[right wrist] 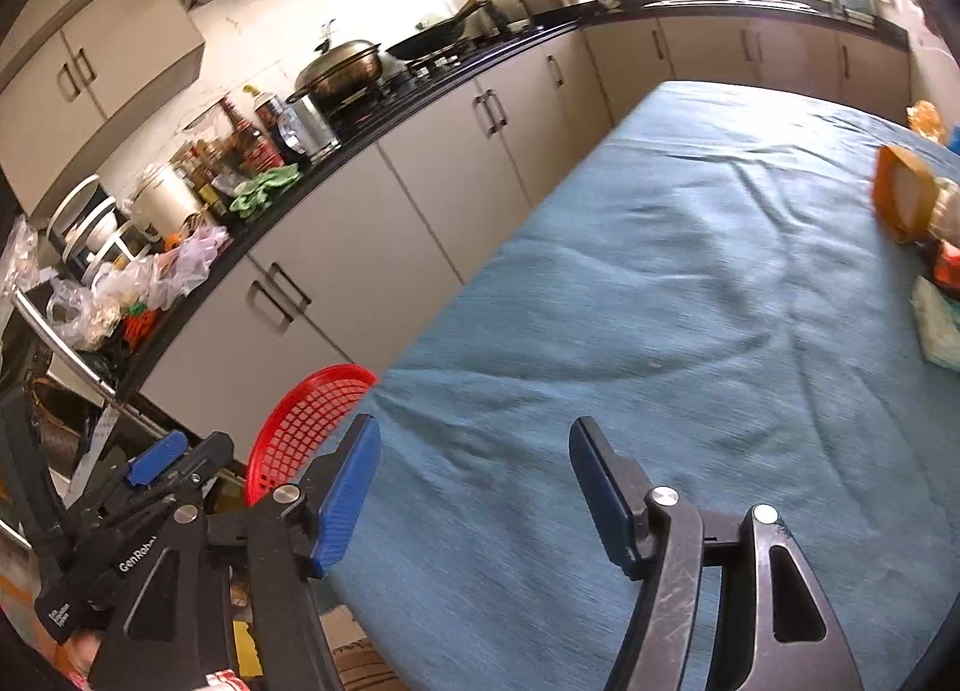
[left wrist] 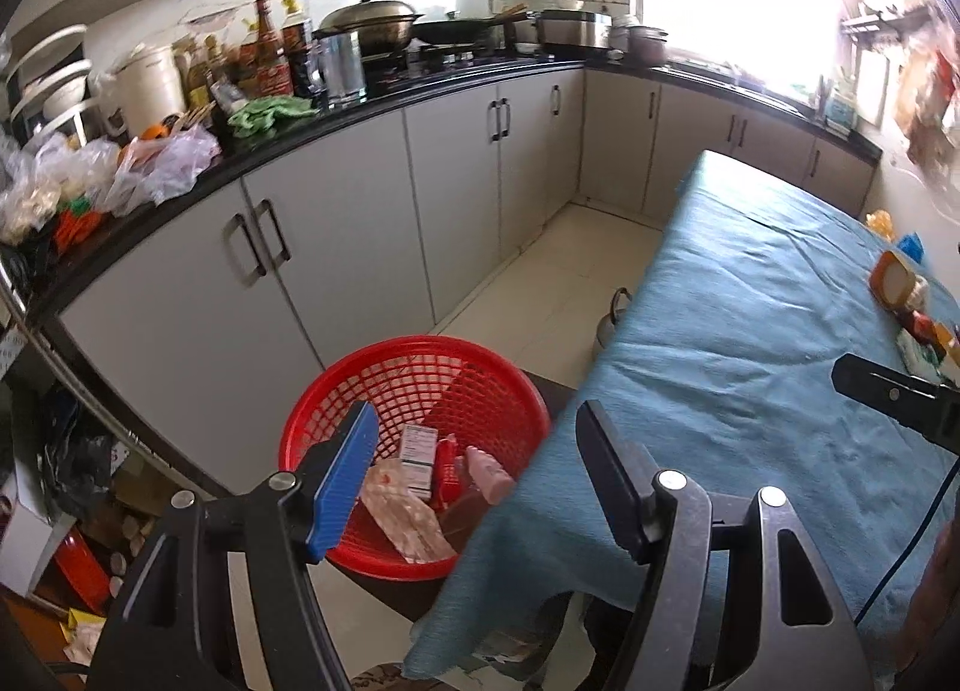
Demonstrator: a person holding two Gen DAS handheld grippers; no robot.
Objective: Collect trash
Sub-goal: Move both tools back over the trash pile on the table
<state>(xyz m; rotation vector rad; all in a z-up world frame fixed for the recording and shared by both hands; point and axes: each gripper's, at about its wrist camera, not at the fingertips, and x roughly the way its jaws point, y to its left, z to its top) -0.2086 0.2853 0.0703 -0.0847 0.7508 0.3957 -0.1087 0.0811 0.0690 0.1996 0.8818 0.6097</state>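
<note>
A red mesh basket (left wrist: 420, 385) stands on a low dark stand beside the table and holds several wrappers and small boxes (left wrist: 420, 463). My left gripper (left wrist: 480, 433) is open and empty above the basket's near rim. My right gripper (right wrist: 474, 445) is open and empty above the table's blue cloth (right wrist: 690, 301), with the basket (right wrist: 300, 427) to its left. Trash lies at the table's far right: an orange packet (right wrist: 900, 193), a red item (right wrist: 948, 271) and a pale packet (right wrist: 939, 325). The orange packet also shows in the left wrist view (left wrist: 894, 280). The right gripper's finger (left wrist: 888, 391) shows there too.
A black kitchen counter (left wrist: 384, 96) with grey cabinets (left wrist: 336, 247) runs along the left, crowded with bags, bottles and pots. A metal kettle (left wrist: 609, 325) stands on the floor by the table. Clutter lies on the floor at the lower left (left wrist: 78, 559).
</note>
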